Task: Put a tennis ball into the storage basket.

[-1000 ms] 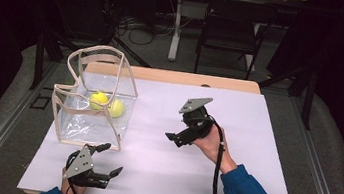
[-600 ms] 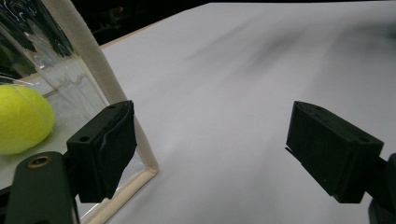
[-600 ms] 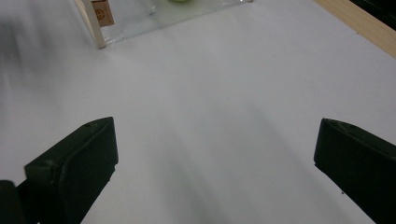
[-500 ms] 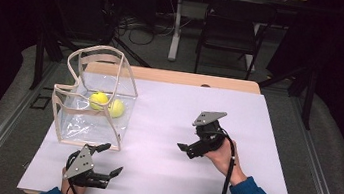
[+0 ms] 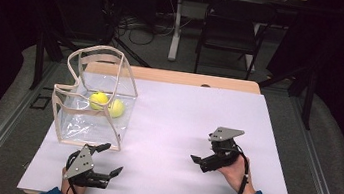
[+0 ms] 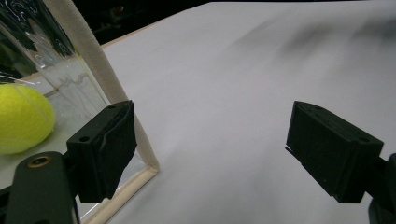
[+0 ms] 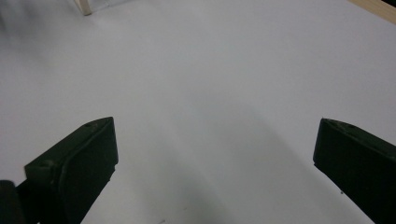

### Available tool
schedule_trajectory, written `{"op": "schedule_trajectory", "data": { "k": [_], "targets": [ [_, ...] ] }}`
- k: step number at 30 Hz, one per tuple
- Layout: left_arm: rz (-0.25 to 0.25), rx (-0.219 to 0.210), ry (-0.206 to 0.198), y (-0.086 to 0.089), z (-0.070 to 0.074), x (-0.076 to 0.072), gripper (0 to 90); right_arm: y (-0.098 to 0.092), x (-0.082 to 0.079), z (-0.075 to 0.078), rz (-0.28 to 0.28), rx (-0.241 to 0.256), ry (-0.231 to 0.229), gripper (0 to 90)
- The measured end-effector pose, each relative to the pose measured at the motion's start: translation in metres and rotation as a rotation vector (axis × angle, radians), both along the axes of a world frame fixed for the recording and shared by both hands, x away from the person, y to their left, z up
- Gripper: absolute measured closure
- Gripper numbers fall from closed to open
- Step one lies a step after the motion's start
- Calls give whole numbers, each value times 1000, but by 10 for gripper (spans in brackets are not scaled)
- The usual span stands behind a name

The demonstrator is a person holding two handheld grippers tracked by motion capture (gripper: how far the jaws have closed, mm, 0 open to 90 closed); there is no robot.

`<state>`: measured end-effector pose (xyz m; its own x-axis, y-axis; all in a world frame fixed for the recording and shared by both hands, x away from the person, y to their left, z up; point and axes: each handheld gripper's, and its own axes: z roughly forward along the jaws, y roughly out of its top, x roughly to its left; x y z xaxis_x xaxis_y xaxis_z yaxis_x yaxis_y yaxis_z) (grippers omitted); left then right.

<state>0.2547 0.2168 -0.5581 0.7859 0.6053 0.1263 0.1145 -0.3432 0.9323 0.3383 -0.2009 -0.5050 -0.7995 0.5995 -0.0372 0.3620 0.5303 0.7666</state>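
your right gripper (image 5: pixel 200 160) has drifted back toward the near edge of the table (image 5: pixel 198 115) over the last second, from the middle of the white surface down to its near right part, while your left gripper (image 5: pixel 109 162) has stayed where it was at the near left corner.

starting at the left, the clear bag (image 5: pixel 92 109) with its cream trim stands upright on the left side of the surface, mouth open to the top. two yellow tennis balls (image 5: pixel 107 103) lie inside it, side by side and touching or nearly so, toward the bag's far half. just in front of the bag's near right corner your left gripper sits low, jaws spread wide and holding nothing. in the left gripper view one jaw is just beside the bag's trimmed corner edge (image 6: pixel 112 98), and one ball (image 6: pixel 23 119) shows through the clear wall; whether that jaw touches the trim cannot be told.

further right, bare white surface lies between the two grippers. your right gripper is held in your hand (image 5: pixel 236 170) well apart from the bag, jaws spread wide over bare surface, gripping nothing.
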Motion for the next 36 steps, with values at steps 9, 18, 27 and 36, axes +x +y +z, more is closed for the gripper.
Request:
{"op": "schedule_trajectory", "data": {
  "k": [9,18,27,36],
  "targets": [
    [1,1,-1,0,0,0,160,-19,-14,-11,-45,19,-4,0],
    [2,1,0,0,0,0,160,-24,-18,-16,-55,23,-2,0],
    [4,8,5,0,-1,0,160,-50,-37,-37,-124,37,-2,0],
    [3,12,4,-1,-1,0,160,-64,-51,-49,-168,52,0,0]
  ]
}}
